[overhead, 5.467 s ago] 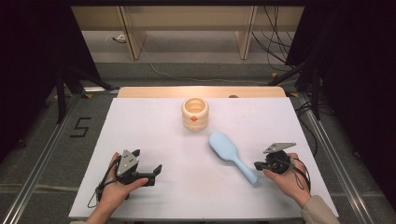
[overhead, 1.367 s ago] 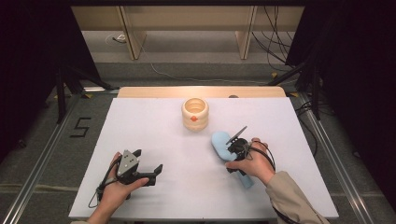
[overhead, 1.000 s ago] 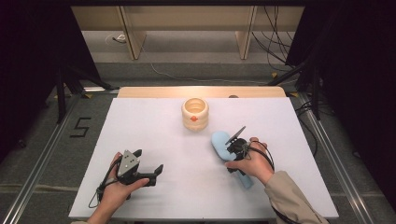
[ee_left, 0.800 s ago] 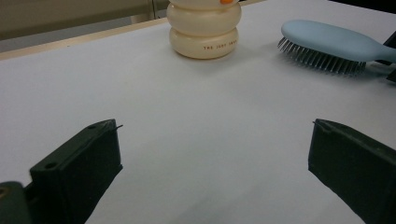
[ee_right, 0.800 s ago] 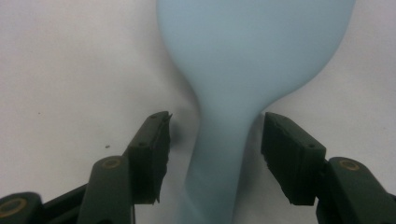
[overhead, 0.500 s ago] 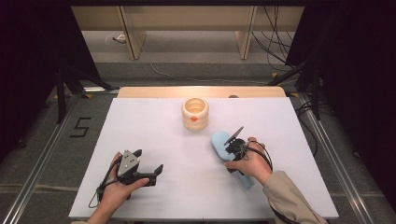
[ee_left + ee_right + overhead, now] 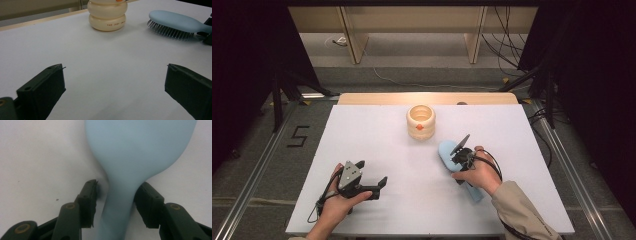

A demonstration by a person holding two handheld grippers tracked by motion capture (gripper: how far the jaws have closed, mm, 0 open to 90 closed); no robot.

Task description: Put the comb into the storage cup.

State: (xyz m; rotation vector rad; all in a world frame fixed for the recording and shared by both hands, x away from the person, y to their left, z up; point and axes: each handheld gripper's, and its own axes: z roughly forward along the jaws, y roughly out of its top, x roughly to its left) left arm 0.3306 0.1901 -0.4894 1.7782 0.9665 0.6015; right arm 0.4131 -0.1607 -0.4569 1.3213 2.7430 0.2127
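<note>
Nearest the person, the left tool (image 7: 379, 183) rests in the left hand (image 7: 339, 202) at the near left part of the white counter (image 7: 362, 135), its jaws spread wide with nothing but bare surface between them, as the left gripper view shows. Across from it, the right tool (image 7: 455, 159) is held by the right hand (image 7: 479, 175) over the neck of the light blue hairbrush (image 7: 445, 151), which lies bristles down on the counter right of the middle, head pointing away from the person and handle running back under the hand. In the right gripper view the hairbrush (image 7: 140, 152) narrows into its handle between the two black jaws; these have just been closing, the right-hand jaw meets the handle's edge, and a narrow gap shows between the left-hand jaw and the handle. Farther back, near the middle of the counter, stands a cream ringed jar (image 7: 420, 121) with an orange mark on its side, apart from the brush.
</note>
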